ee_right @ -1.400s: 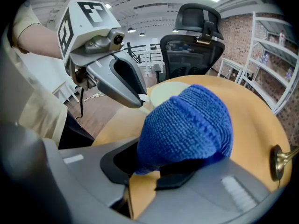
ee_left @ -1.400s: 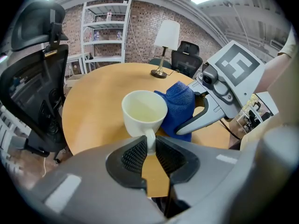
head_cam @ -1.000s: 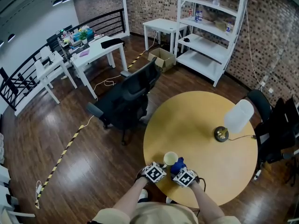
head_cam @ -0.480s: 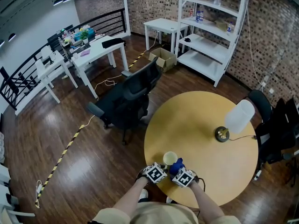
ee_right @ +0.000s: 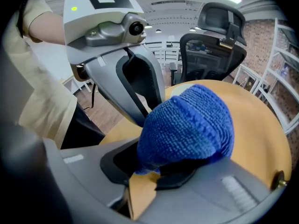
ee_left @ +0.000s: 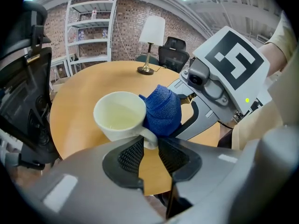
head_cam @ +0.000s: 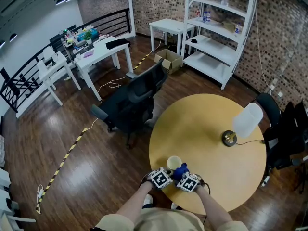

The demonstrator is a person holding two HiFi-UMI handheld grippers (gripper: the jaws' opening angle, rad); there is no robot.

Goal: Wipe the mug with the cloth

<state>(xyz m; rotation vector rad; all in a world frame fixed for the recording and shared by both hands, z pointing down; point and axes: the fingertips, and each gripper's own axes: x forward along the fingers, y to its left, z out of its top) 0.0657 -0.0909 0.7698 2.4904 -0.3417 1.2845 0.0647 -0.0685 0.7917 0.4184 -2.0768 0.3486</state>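
1. Your left gripper (ee_left: 149, 149) has its two jaws around the handle of a cream mug (ee_left: 120, 115). The jaws have just been opening a little, yet the pads look as if they are grasping the handle at their tips.
2. Your right gripper (ee_right: 154, 166) is clenched on a bunched blue cloth (ee_right: 187, 125), which bulges out past its jaws.
3. The mug stands upright, mouth up, on a round yellow table (head_cam: 207, 124). It is close to the table's near edge, toward the left side, just in front of your hands.
4. The cloth is pressed against the outside of the mug, on the side next to the handle and just below the rim.
5. The two grippers sit side by side at that near edge, almost touching, both tilted steeply down.
6. A lamp (head_cam: 240, 124) with a white shade stands well apart from the mug, near the table's right edge.
7. A black office chair (head_cam: 134, 100) stands on the wooden floor off the table's far left edge.
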